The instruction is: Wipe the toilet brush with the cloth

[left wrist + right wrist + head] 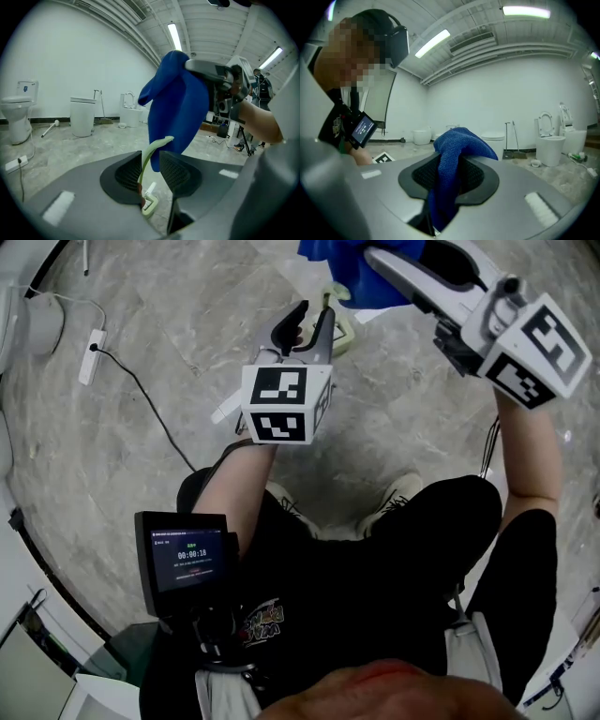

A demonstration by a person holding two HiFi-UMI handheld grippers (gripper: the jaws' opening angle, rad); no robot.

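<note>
Toilet brush (pixel 148 161): we see a thin, pale green, curved handle held in the air above the floor, rising between the left gripper's jaws. Its green-and-white end shows low down, near the root of the jaws.
Brush tip: it bends over to the right and touches the lower part of the cloth.
Cloth (pixel 177 105): blue and bunched, it hangs down from the right gripper, just above and behind the left gripper's jaws.
Left gripper (pixel 150 155): the jaws are drawn close with only a narrow gap, gripping the brush handle, which lies against the left-hand pad.
Right gripper (pixel 450 172): the jaws are closed on the cloth. A fold stands up above them and the rest trails down between the pads.
Grippers together: in the head view both are raised in front of us, the right one higher and further out. Its front end is buried in the cloth.
Floor (pixel 187 324): grey marbled stone far below, with a white power strip (pixel 92 356) and its cable near the left edge.
Background: a white toilet (pixel 16 115) stands by the wall in the left gripper view.
</note>
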